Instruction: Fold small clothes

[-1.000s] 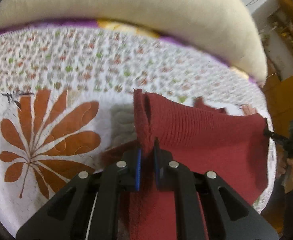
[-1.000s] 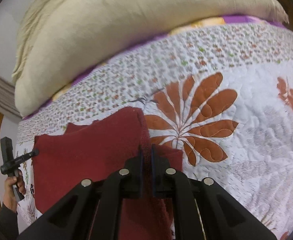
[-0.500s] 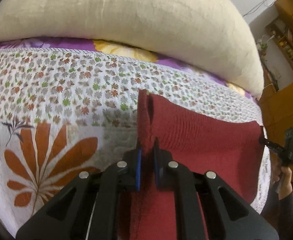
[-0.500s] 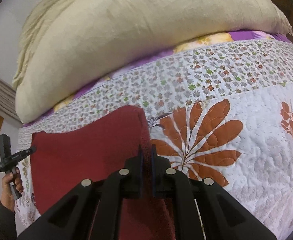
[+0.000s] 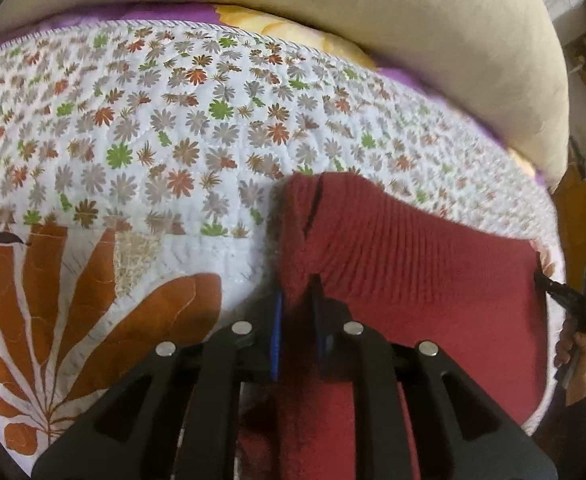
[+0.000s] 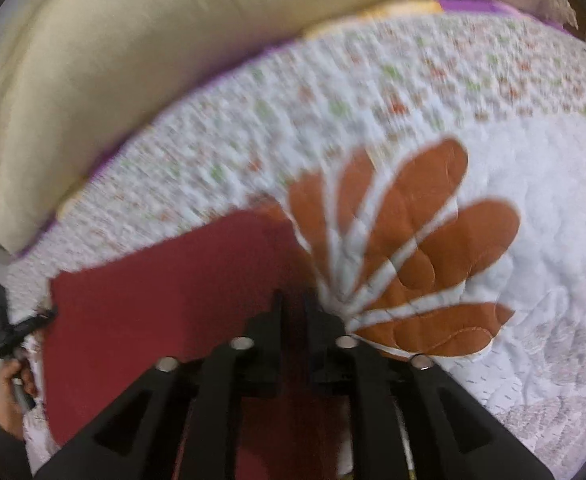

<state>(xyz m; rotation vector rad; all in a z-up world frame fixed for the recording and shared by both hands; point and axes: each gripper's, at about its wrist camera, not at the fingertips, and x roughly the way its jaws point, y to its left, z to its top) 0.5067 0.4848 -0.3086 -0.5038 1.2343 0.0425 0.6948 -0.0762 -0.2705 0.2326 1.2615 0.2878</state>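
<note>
Maroon sweater [image 5: 413, 272] hangs stretched between the left claw [image 5: 296, 296] and right claw [image 6: 293, 312], each clamped on a corner above the bed [image 5: 133, 128]; folding looks barely begun.

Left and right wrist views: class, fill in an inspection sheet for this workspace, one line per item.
Surface: white quilted bedspread with small flowers and orange leaf prints.
Job's things: dark red knitted garment, stretched between both claws.
Clutter: nothing seen.
Grippers: left claw shut on one garment edge; right claw shut on the opposite edge.
Cables: nothing seen.
Surroundings: long cream bolster pillow behind; purple sheet under it.
</note>
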